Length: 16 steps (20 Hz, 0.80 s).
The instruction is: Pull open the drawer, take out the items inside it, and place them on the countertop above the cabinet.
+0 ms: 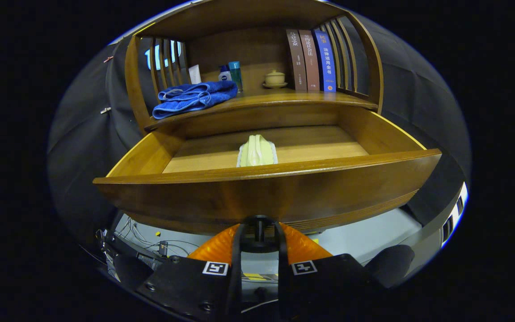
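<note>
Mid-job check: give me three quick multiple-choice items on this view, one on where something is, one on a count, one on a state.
1. Where is the pale green ridged item?
A. On the countertop
B. Inside the wooden drawer
C. Between the fingers

2. How many upright books stand on the countertop?
A. One
B. Three
C. Five

3. What is the gripper doing?
A. Shut on the drawer's dark round knob
B. Holding the folded blue towel
C. Open, clear of everything

Key: B, it lies on the drawer floor; B, three spines show; A, both fingers press the knob.
</note>
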Available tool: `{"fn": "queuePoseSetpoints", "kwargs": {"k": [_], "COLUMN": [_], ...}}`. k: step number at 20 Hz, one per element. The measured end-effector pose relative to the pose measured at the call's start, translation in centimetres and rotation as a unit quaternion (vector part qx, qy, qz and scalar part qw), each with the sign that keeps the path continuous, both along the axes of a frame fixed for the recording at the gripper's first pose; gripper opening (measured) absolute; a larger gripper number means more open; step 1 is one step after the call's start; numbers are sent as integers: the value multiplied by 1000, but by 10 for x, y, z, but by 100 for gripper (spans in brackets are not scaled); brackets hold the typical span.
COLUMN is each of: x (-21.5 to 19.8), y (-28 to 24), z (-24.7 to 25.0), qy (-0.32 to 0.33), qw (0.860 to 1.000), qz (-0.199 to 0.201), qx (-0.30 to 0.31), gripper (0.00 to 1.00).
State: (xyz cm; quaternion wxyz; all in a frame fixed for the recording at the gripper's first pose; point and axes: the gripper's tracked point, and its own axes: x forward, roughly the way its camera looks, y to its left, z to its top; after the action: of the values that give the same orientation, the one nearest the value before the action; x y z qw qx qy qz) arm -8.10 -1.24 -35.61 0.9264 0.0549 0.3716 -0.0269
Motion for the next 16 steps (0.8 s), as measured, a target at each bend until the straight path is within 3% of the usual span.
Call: {"fn": "queuePoseSetpoints", "kwargs": {"k": [6,9,14,16], "x": [-2,-4,-27,-30], "y": [2,3,-11,-13], "z": [-1,-1,1,30], "qy": [-8,-3,22,-6], "qw": [1000,1000,1000,999], "qz": [5,13,-11,-17], "qx": [0,4,-20,-30], "gripper": [38,46,99,100]}}
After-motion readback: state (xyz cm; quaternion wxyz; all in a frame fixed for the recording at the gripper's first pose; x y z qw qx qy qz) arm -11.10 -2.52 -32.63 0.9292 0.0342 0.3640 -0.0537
